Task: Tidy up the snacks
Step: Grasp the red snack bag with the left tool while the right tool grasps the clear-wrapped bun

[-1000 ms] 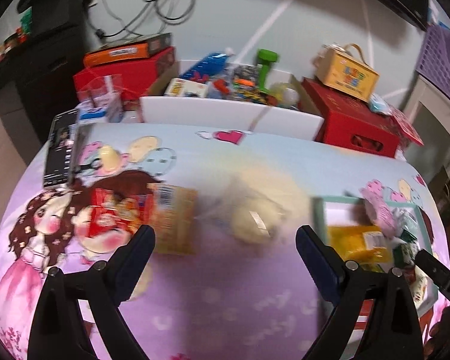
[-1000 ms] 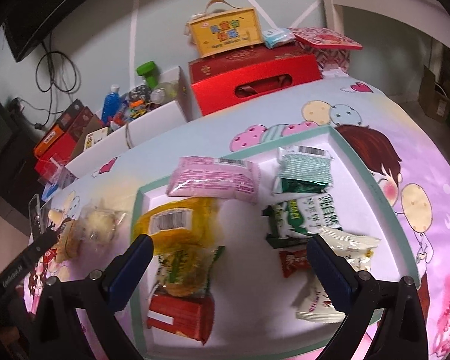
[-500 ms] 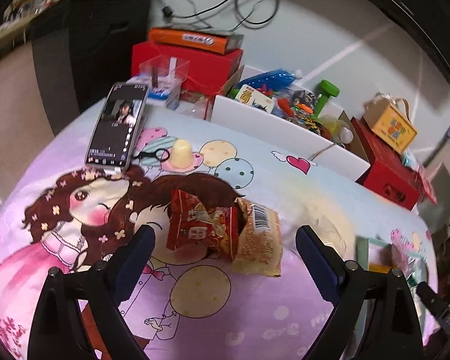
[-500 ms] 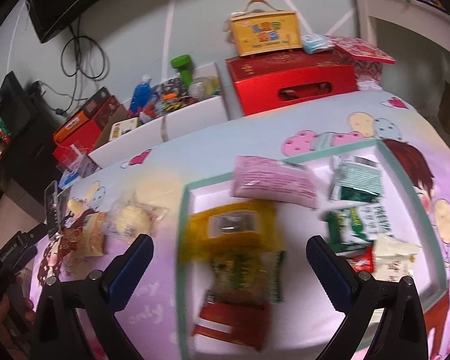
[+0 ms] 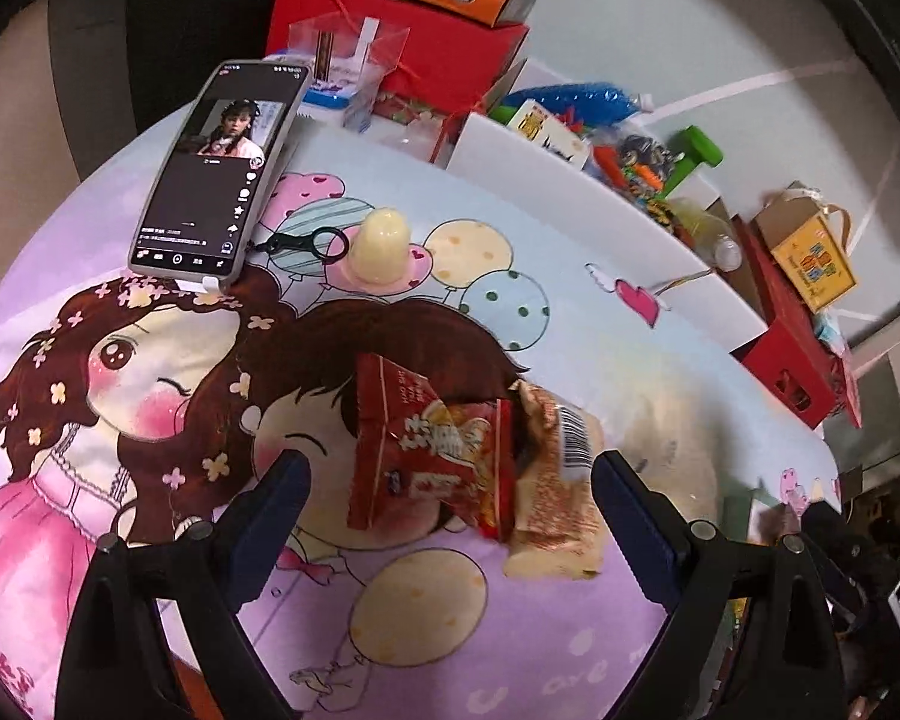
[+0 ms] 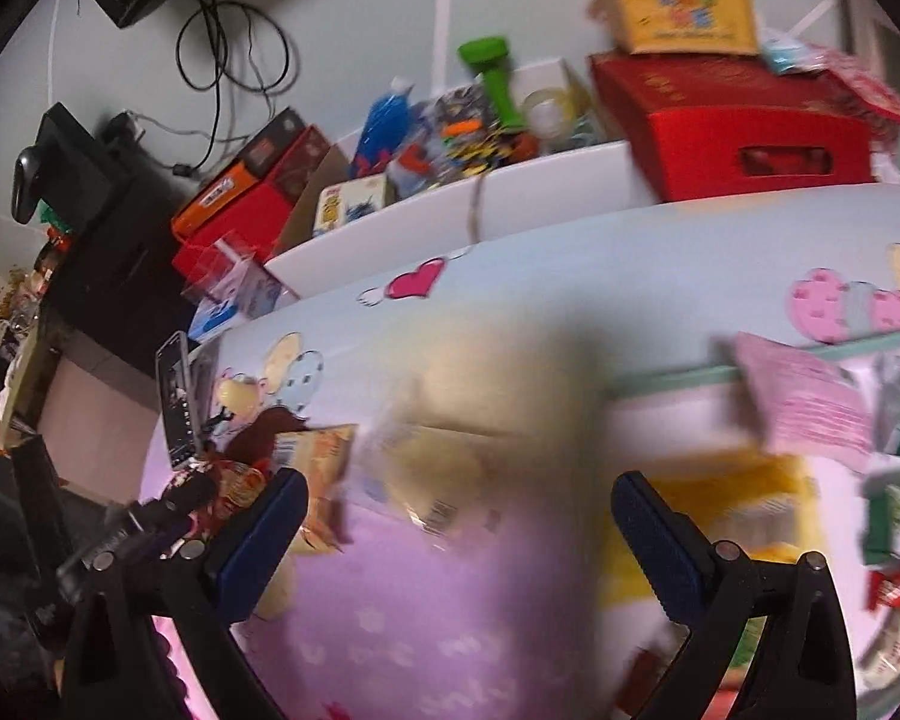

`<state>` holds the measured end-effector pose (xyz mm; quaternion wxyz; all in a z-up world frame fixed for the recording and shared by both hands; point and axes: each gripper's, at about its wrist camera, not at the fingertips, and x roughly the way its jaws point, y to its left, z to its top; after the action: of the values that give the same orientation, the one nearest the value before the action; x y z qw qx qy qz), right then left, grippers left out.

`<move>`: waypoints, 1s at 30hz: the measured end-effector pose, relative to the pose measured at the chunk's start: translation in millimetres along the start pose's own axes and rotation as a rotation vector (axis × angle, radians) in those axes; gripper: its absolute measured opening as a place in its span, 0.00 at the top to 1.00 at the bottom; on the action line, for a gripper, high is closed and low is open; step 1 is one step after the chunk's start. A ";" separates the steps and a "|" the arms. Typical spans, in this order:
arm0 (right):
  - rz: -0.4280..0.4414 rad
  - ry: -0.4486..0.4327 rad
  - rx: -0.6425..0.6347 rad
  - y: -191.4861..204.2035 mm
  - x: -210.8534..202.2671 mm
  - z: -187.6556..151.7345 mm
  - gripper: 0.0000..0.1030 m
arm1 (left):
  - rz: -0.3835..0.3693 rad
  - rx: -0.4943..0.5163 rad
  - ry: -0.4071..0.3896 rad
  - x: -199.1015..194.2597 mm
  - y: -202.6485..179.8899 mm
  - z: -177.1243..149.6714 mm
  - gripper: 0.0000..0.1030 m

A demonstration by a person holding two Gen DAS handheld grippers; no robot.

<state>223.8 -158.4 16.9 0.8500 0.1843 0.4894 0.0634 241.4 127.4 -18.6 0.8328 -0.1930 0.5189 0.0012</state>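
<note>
My left gripper (image 5: 450,498) is open, low over a red snack packet (image 5: 435,456) and a tan snack packet (image 5: 555,492) that lie side by side on the cartoon tablecloth, between its fingers. A yellow jelly cup (image 5: 383,246) stands further back. My right gripper (image 6: 459,516) is open and empty above a pale clear-wrapped snack (image 6: 438,474); this view is blurred. The white tray (image 6: 660,420) with pink (image 6: 804,396), yellow (image 6: 750,498) and green (image 6: 894,504) packets is at the right. The left gripper (image 6: 144,528) shows at the left edge.
A phone (image 5: 219,168) lies at the table's back left with a black clip (image 5: 306,243) beside it. Behind the table stand red boxes (image 5: 402,42), a white bin of toys (image 5: 570,180), a red crate (image 6: 744,132) and a yellow box (image 6: 678,12).
My left gripper has swung left and come down over the red and tan packets. My right gripper has moved left, off the tray and over the clear-wrapped snack.
</note>
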 end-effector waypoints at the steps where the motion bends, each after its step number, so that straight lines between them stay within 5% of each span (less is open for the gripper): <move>1: -0.001 0.016 0.002 4.4 7.6 2.6 0.01 | 0.012 0.001 0.013 3.8 0.9 1.0 0.09; 14: -0.024 0.192 0.062 18.8 89.9 11.0 0.04 | 0.043 0.005 0.080 38.8 -0.4 7.6 0.14; 18: -0.066 0.205 0.058 19.9 102.2 9.9 0.04 | 0.057 -0.002 0.091 45.0 0.1 8.8 0.37; 30: -0.108 0.212 0.053 17.3 106.3 5.6 0.26 | 0.054 -0.037 0.062 33.7 5.5 4.6 0.51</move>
<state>284.4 -113.1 -60.1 0.7903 0.1725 0.5874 0.0239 259.9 127.3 -47.7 0.8123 -0.1939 0.5493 0.0274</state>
